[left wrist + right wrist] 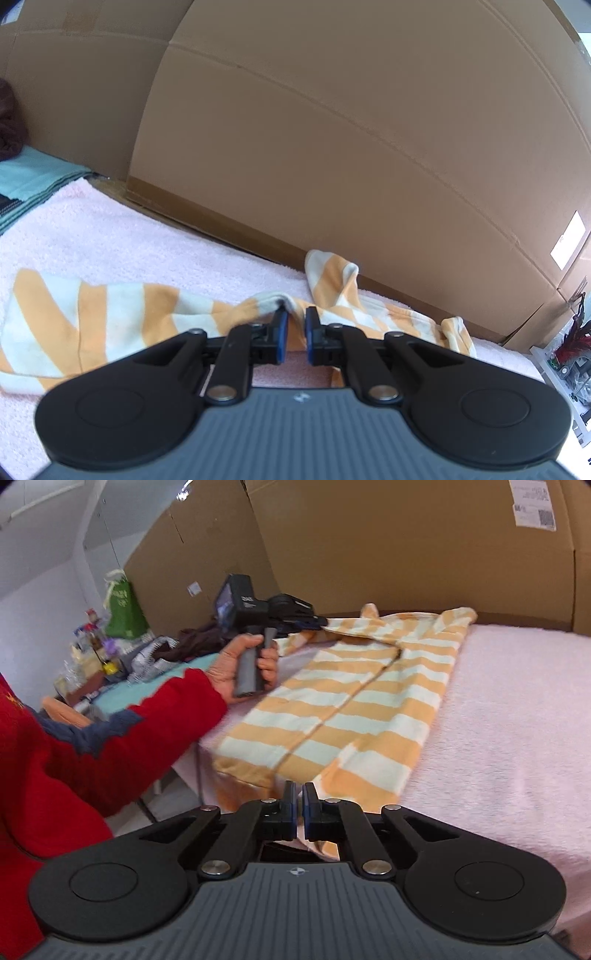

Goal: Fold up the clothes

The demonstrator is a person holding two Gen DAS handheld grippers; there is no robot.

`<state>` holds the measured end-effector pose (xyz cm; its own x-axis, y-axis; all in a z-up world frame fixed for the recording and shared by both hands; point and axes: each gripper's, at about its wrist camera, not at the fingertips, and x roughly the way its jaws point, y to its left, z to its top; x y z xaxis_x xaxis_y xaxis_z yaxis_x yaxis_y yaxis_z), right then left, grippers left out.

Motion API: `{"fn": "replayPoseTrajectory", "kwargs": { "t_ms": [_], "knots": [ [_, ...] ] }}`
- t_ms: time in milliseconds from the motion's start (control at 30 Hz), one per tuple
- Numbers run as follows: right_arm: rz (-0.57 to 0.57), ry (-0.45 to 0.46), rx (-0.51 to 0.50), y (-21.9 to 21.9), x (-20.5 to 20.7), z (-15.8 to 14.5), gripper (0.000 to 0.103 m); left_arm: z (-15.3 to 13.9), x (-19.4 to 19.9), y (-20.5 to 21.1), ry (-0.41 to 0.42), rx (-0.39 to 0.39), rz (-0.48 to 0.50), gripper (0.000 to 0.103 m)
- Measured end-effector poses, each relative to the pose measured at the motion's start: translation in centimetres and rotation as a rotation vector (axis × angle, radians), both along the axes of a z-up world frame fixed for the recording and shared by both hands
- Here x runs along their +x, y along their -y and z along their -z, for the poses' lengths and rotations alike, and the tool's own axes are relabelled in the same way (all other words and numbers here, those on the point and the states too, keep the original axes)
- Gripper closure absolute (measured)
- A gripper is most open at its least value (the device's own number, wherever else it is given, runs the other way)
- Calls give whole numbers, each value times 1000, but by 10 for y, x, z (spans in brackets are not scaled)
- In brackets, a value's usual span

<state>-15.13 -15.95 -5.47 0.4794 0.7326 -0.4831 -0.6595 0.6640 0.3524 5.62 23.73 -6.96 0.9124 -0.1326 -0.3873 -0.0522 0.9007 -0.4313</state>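
An orange-and-white striped garment (110,314) (351,709) lies spread on a pink towel (92,229) (517,738) that covers the table. My left gripper (295,317) is shut on a bunched fold at the garment's far edge, close to the cardboard. In the right wrist view a hand (240,668) in a red sleeve holds that left gripper (321,622) at the garment's far left corner. My right gripper (299,790) is shut on the garment's near hem at the table's front edge; striped cloth shows between and under its pads.
Tall cardboard boxes (332,129) (369,535) wall off the back of the table. A teal cloth (33,177) (147,694) and dark brown clothing (9,122) (192,638) lie to the left. A green bag (123,609) and small clutter stand beyond.
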Motion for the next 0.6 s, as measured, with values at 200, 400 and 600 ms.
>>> {"fn": "replayPoseTrajectory", "kwargs": {
  "t_ms": [200,400,600],
  "knots": [
    [-30,-115,122,-42,25,32,96,0,-1,-6,0,-22,-13,99],
    [-46,-16,-52,-37,10,23,83,1,0,-8,-3,-38,-11,99],
    [117,101,-47,-25,15,20,63,0,0,-7,-2,-21,-13,100]
  ]
}}
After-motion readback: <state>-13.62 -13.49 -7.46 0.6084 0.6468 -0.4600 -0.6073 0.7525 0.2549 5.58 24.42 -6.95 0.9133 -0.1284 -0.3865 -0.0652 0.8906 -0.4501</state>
